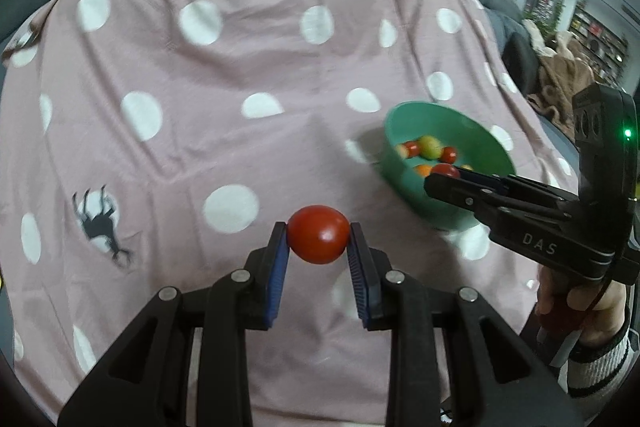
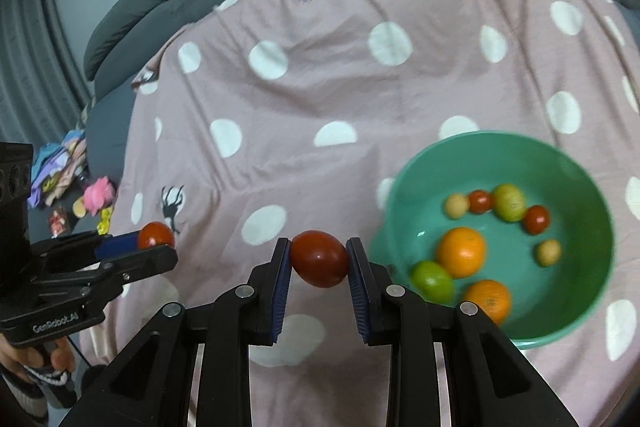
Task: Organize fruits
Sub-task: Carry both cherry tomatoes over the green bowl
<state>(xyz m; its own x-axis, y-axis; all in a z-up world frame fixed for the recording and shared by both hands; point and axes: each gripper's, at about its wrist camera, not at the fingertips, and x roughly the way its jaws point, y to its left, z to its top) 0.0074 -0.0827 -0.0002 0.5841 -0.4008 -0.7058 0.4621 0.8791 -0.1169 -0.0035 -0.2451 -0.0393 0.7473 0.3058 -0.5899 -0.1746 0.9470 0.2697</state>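
Note:
My left gripper (image 1: 319, 234) is shut on a red tomato (image 1: 318, 234) above the pink dotted cloth (image 1: 224, 75). It also shows at the left of the right wrist view (image 2: 156, 239) with its tomato (image 2: 155, 234). My right gripper (image 2: 319, 259) is shut on another red tomato (image 2: 319, 258), left of the green bowl (image 2: 576, 163). In the left wrist view the right gripper (image 1: 440, 179) sits at the bowl (image 1: 440, 115) with its tomato (image 1: 447, 171). The bowl holds several small fruits: oranges (image 2: 461, 251), green ones (image 2: 509, 202) and red ones (image 2: 536, 219).
The cloth covers a grey sofa (image 2: 132, 11). Toys and clothes (image 2: 72, 183) lie on the floor at the left. A brown blanket (image 1: 560, 83) and shelves are at the far right.

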